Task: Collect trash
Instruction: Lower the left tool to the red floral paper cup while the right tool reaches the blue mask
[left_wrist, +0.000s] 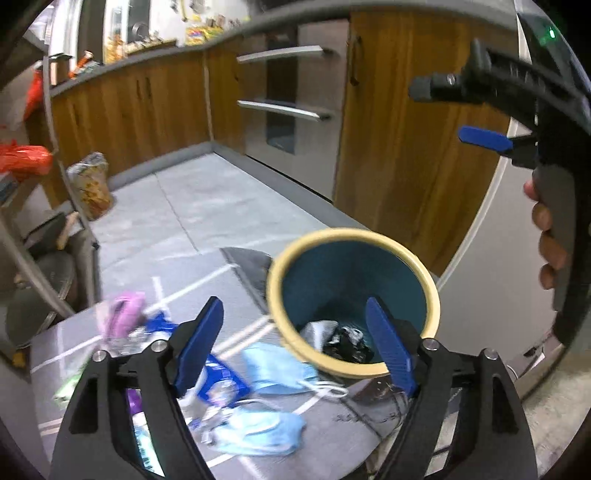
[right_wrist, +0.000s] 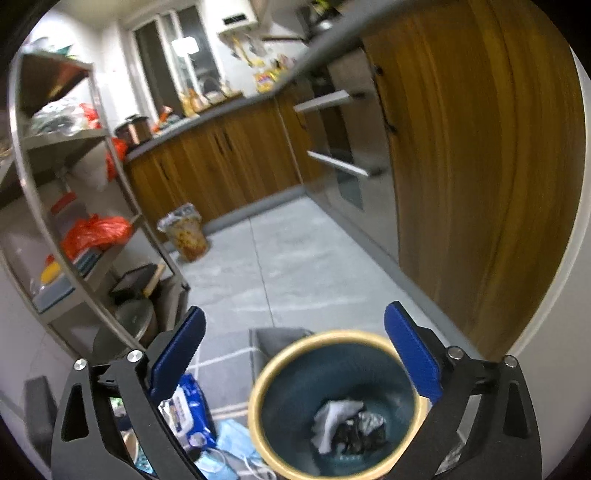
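Observation:
A teal bin with a cream rim (left_wrist: 280, 314) (right_wrist: 258, 424) stands on a grey mat, with crumpled white and black trash (left_wrist: 343, 341) (right_wrist: 347, 428) at its bottom. My left gripper (left_wrist: 295, 339) is open and empty, just above the bin's near-left rim. My right gripper (right_wrist: 295, 354) is open and empty above the bin; it also shows in the left wrist view (left_wrist: 484, 140) at upper right. On the mat left of the bin lie blue face masks (left_wrist: 273, 369) (right_wrist: 236, 443), a blue wipes packet (left_wrist: 221, 384) (right_wrist: 184, 410) and a pink wrapper (left_wrist: 123, 314).
Wooden cabinets (left_wrist: 406, 147) and a steel drawer unit (left_wrist: 291, 110) run along the right. A metal shelf rack (right_wrist: 74, 221) with red bags stands at the left. A lined bin with yellowish contents (right_wrist: 186, 236) sits by the far cabinets. Grey floor tiles (right_wrist: 295, 266) lie between.

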